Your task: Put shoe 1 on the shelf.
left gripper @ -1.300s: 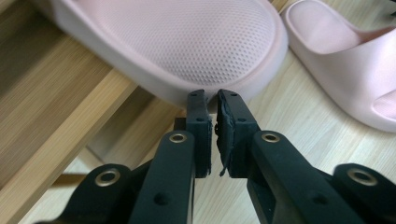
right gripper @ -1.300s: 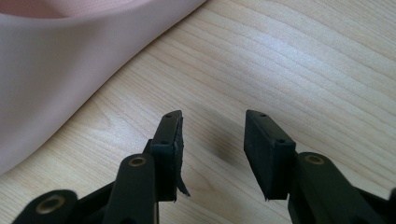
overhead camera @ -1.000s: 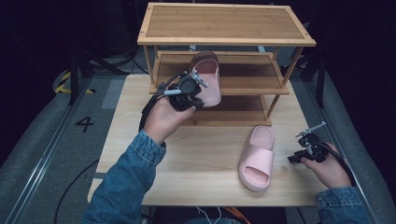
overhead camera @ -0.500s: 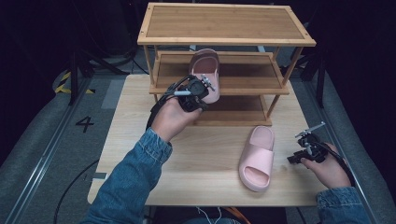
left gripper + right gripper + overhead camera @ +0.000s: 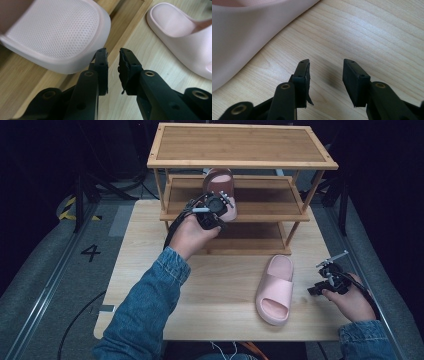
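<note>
I am holding my left tool (image 5: 113,56) slightly parted and empty, just off the slide (image 5: 220,187) lying on the rack's (image 5: 300,215) middle shelf; the other slide (image 5: 274,287) is lying lengthwise on the worktop (image 5: 220,285), beside my open right tool (image 5: 327,280).

Pink slippers (image 5: 274,289), denim-blue sleeve (image 5: 145,310), pale wood-grain table (image 5: 210,290).

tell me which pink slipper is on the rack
The slipper on the rack's middle shelf, just ahead of the left gripper. The other slipper lies flat on the table, near the right gripper.
</note>
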